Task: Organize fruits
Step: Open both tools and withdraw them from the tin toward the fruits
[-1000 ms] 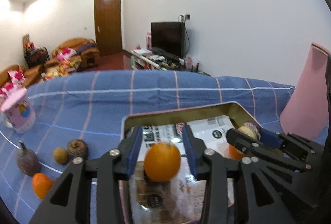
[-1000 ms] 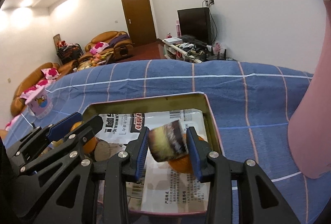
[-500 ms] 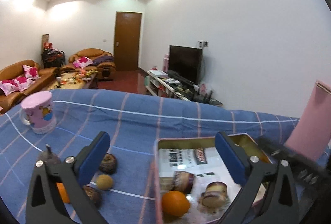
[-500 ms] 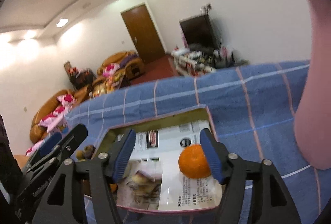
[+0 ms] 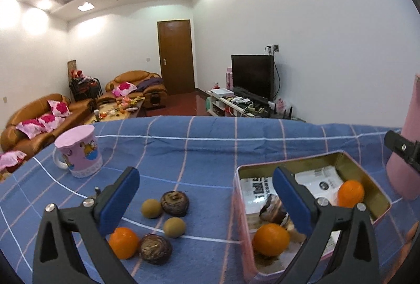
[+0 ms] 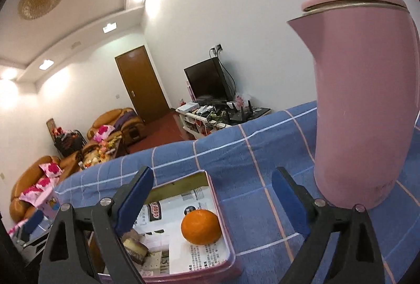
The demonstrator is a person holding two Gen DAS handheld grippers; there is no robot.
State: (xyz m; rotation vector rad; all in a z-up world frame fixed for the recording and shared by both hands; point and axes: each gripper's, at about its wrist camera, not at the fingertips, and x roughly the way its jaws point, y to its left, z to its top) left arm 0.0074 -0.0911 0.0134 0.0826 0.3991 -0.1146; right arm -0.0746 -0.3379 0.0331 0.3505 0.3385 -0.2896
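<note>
Your left gripper point(image 5: 207, 194) hangs with its jaws wide apart and nothing between them. Your right gripper point(image 6: 212, 194) is likewise spread and empty.

Nearest to the left gripper, on the blue checked cloth point(image 5: 199, 152), lies the loose fruit: an orange point(image 5: 123, 242) touching a dark round fruit point(image 5: 155, 248), then two small brown fruits point(image 5: 174, 227) point(image 5: 151, 208), then a second dark round fruit point(image 5: 175, 203) farthest out. All five sit below the jaw gap and toward its left side, close to the left finger. They are round, so no long axis governs the approach.

To the right of this group stands the tin point(image 5: 237, 194), lined with printed paper. It already holds two oranges point(image 5: 271, 239) point(image 5: 350, 193) and some darker pieces, one partly hidden behind the right finger of the left gripper.

Judge the left gripper to be the nearer one for the loose fruit; the right gripper hangs over the far corner of the tin point(image 6: 212, 192), beside the pink kettle point(image 6: 362, 105). Expect to lower the left gripper and shift it leftward.

Beyond the fruit stands a pink mug point(image 5: 78, 152).
</note>
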